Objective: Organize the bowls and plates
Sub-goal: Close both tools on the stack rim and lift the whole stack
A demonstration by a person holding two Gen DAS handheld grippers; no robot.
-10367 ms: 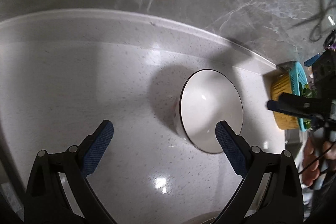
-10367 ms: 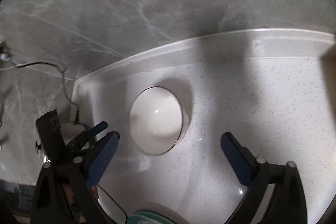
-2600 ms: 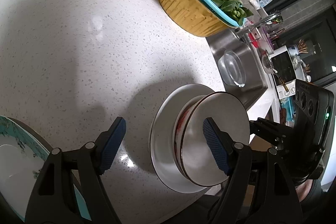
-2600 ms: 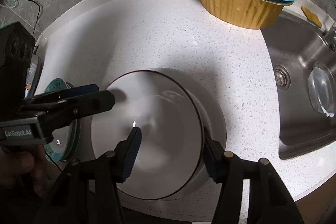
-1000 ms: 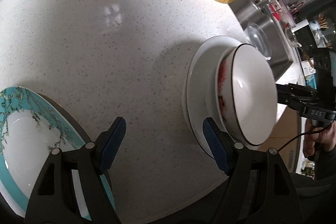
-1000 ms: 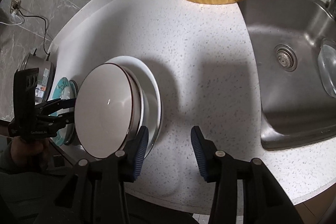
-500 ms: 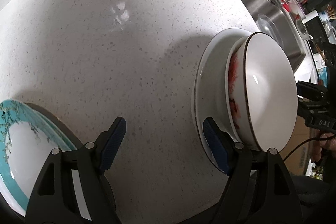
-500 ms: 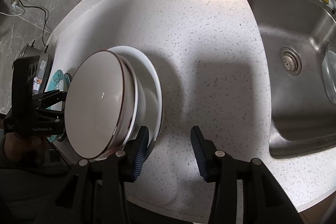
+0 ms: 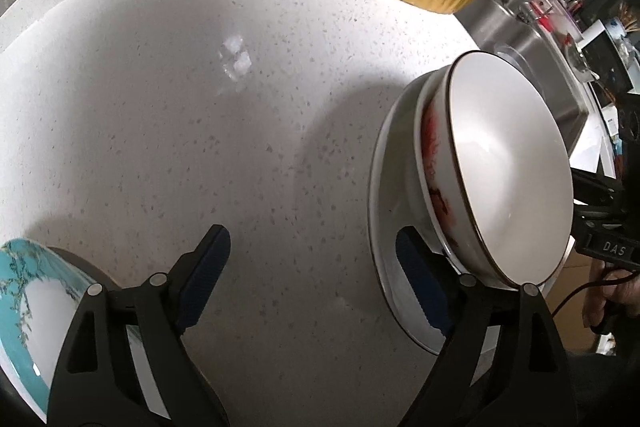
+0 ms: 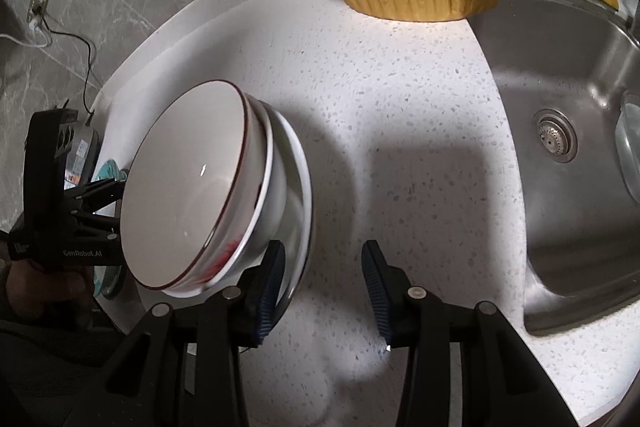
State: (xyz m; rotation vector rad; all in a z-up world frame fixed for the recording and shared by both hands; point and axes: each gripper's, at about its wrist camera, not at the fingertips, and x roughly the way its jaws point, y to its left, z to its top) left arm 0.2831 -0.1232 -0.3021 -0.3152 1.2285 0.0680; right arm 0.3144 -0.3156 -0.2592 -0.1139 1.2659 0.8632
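At the far left of the left wrist view, a teal-rimmed plate (image 9: pixel 24 311) lies on the bench (image 9: pixel 240 107), partly under the left claw's (image 9: pixel 316 275) near finger. That claw's jaws are opening with only bare bench between them, so it grips nothing. To its right stands the stack: a white bowl (image 9: pixel 508 167) nested in a red-patterned bowl (image 9: pixel 434 163) on a white plate (image 9: pixel 390 227). The right claw (image 10: pixel 322 287) is released too, just right of the stack. The teal plate is likely next, and the left claw is nearer.
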